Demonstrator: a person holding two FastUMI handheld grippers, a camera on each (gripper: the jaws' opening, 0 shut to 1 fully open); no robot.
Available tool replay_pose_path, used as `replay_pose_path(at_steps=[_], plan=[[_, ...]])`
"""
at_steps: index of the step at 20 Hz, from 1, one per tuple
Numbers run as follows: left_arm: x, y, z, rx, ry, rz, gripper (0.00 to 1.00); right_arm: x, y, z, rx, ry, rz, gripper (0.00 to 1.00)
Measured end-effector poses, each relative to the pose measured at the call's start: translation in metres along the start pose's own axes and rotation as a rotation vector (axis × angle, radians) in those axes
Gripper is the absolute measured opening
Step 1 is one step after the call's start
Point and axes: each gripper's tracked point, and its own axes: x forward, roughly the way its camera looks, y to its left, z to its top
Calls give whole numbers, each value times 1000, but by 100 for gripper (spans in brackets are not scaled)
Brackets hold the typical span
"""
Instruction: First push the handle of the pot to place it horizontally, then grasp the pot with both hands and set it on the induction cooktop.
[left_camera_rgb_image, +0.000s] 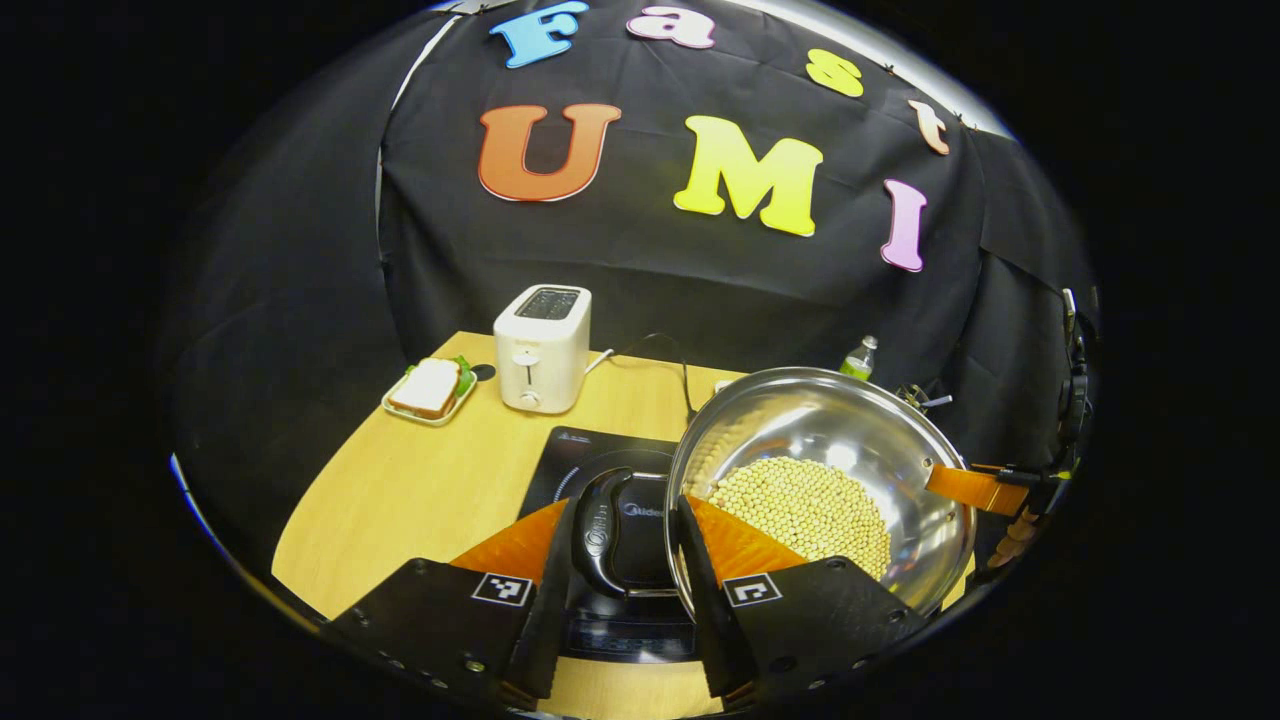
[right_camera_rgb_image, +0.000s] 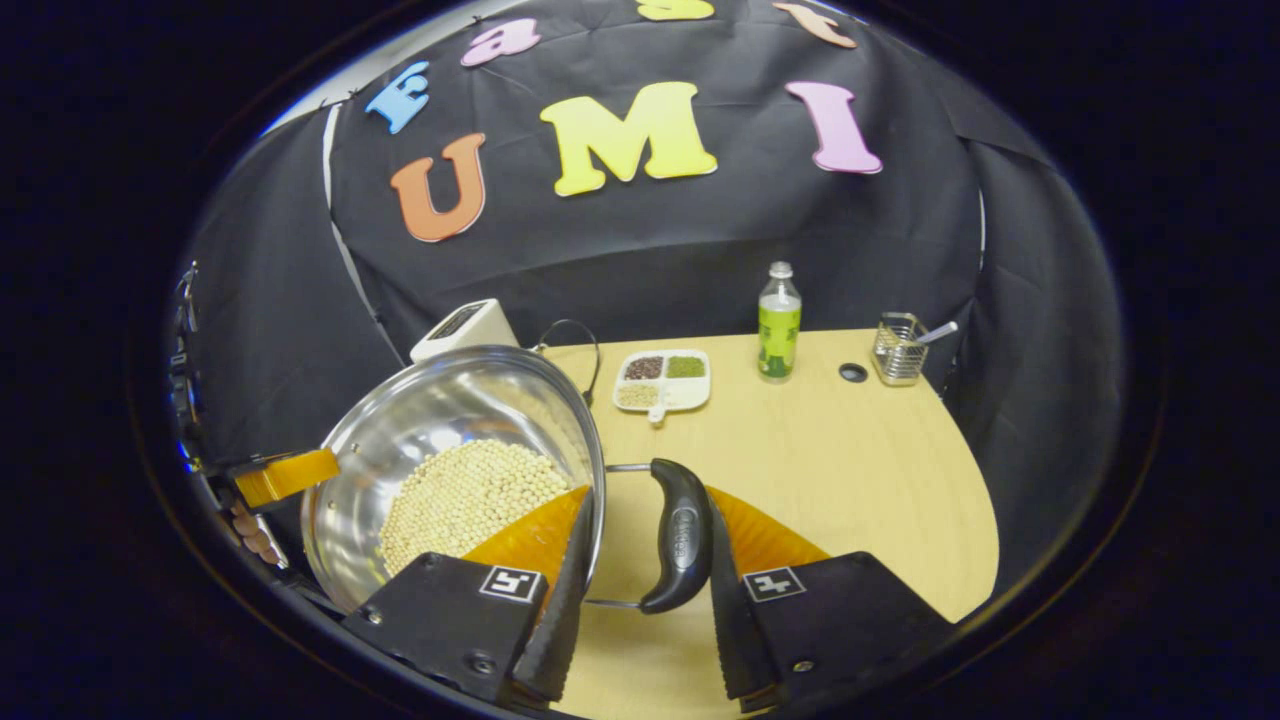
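Both tongs, left and right, clamp the steel pot's side handles, pot over the bench beside the induction cooktop; loose soybeans make it heavy, slick, so I'd keep it level.

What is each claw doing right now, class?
Left claw: closed on the pot's near black side handle.
Right claw: closed around the pot's other side handle.
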Motion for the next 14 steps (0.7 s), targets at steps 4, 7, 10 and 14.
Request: replay_pose_path(at_steps=[4, 7, 10, 14], plan=[[10, 27, 9, 2, 9, 42, 54, 23, 27, 7, -3, 22, 26, 59], [20, 46, 14, -5, 6, 63, 54, 41, 43, 14, -2, 27, 36, 60], [34, 62, 15, -31, 13, 72, 54, 59, 56, 16, -5, 38, 42, 60], [55, 77, 13, -55, 28, 66, 54, 81, 66, 18, -16, 38, 33, 58]])
